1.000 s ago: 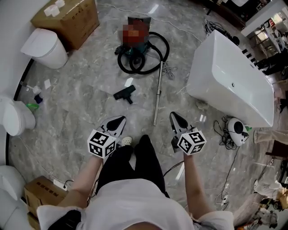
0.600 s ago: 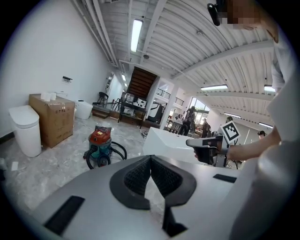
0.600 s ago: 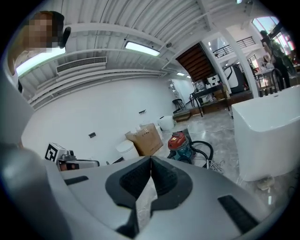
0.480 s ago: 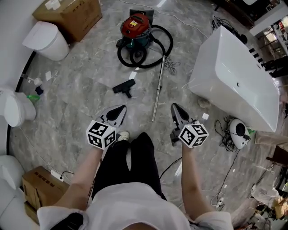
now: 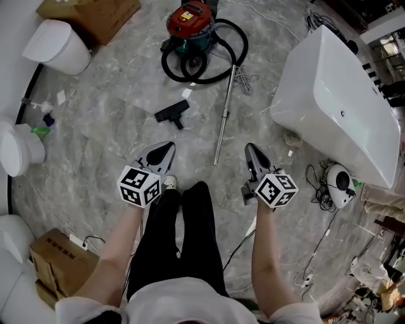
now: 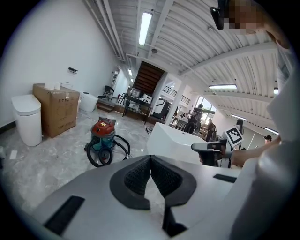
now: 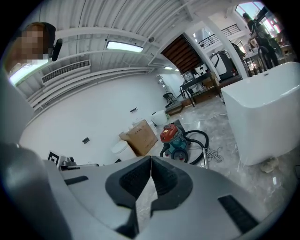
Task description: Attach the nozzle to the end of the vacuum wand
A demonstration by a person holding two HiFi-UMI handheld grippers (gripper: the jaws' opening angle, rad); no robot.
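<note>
Grey marbled floor (image 5: pixel 107 126) is filling the head view, with a white bathtub (image 5: pixel 335 107) standing at the right and a cardboard box (image 5: pixel 88 12) sitting at the upper left. A red vacuum cleaner (image 5: pixel 190 22) is resting at the top, its black hose (image 5: pixel 218 60) looping beside it. The metal vacuum wand (image 5: pixel 223 117) is lying flat on the floor, running from the hose down toward the person. The black nozzle (image 5: pixel 172 114) is lying on the floor to the left of the wand, apart from it and not attached. The left gripper (image 5: pixel 168 149) is hovering near the nozzle, its jaws pressing together with nothing between them. The right gripper (image 5: pixel 250 149) is hovering just right of the wand's near end, its jaws likewise meeting and holding nothing. Neither gripper is touching the nozzle or the wand.
</note>
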